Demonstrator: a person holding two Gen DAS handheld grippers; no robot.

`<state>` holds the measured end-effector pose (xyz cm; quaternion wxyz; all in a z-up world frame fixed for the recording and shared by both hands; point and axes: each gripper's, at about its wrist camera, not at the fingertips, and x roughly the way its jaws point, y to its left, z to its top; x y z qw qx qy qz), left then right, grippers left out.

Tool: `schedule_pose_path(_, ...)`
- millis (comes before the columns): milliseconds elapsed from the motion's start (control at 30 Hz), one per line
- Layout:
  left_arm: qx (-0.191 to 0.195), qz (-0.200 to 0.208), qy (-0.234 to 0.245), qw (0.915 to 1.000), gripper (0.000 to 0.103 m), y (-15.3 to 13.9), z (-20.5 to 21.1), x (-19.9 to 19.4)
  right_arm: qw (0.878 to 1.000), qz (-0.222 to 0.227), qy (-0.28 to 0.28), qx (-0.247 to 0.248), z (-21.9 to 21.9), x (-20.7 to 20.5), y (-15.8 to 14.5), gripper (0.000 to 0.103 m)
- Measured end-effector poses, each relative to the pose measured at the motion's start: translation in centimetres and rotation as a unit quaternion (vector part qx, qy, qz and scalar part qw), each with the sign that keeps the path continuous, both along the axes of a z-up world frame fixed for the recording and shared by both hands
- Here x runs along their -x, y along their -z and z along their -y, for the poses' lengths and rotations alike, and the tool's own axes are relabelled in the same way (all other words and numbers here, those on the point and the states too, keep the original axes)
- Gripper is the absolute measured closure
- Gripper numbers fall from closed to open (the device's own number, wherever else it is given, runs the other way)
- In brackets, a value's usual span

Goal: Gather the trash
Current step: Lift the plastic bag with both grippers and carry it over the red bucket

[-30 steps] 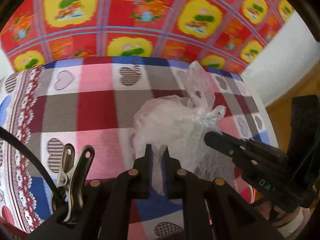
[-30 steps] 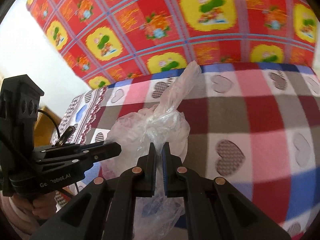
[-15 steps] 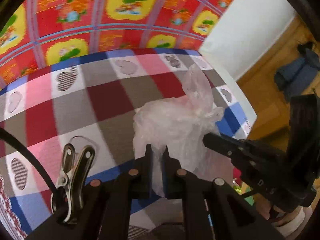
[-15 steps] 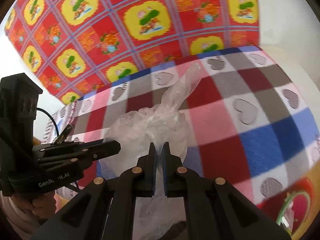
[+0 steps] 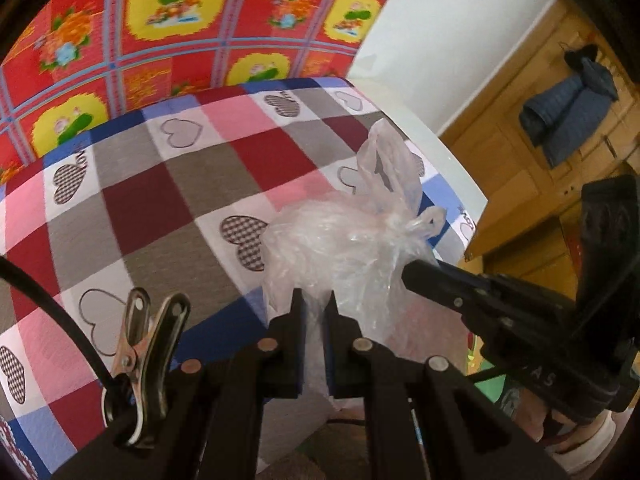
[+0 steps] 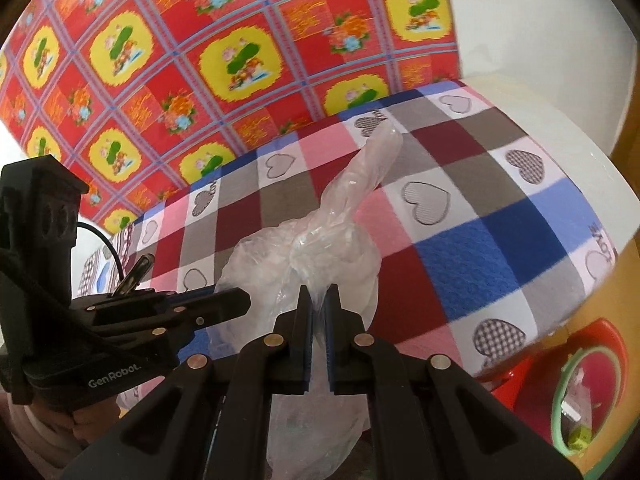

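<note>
A knotted clear plastic bag (image 5: 352,248) hangs between both grippers, above the edge of a chequered heart-pattern tablecloth (image 5: 152,200). My left gripper (image 5: 316,308) is shut on the bag's lower film. The right gripper (image 5: 408,272) enters from the right and touches the bag's side. In the right wrist view the same bag (image 6: 320,256) has a twisted tail pointing up and away. There my right gripper (image 6: 318,304) is shut on the film, and the left gripper (image 6: 244,300) reaches in from the left.
A red and yellow floral cloth (image 5: 168,28) hangs behind the table. A white wall (image 5: 440,40), wooden doors and a hanging blue jacket (image 5: 568,108) lie to the right. A green-rimmed bin (image 6: 584,400) with a red surround sits low at the right.
Both grippers have swung with the bag towards the table's right edge. The wooden doors, the jacket and the bin have come into view. The grip on the bag is unchanged.
</note>
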<state>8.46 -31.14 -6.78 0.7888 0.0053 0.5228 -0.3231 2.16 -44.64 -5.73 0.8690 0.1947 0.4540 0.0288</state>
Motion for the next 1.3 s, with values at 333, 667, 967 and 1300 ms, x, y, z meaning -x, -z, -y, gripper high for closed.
schedule_pose_path(333, -0.014, 0.006, 0.058, 0.9982, 0.096, 0.0, 5.6, 2.8, 0.998, 0.017, 0.059, -0.011, 4.4, 5.0, 0.3, 0.097)
schedule_pose_path(667, -0.023, 0.004, 0.132, 0.9910, 0.096, 0.3, 13.9, 7.2, 0.991, 0.028, 0.129, -0.019, 10.6, 11.9, 0.7, 0.097)
schedule_pose_path(967, -0.029, 0.003, 0.211, 0.9770, 0.096, 1.0, 22.1, 12.7, 0.977, 0.030, 0.212, -0.022, 16.8, 19.2, 1.5, 0.097)
schedule_pose_path(1300, -0.038, -0.012, 0.285, 0.9576, 0.096, 4.1, 31.5, 18.5, 0.957, 0.001, 0.292, -0.008, 23.5, 26.5, 4.1, 0.097)
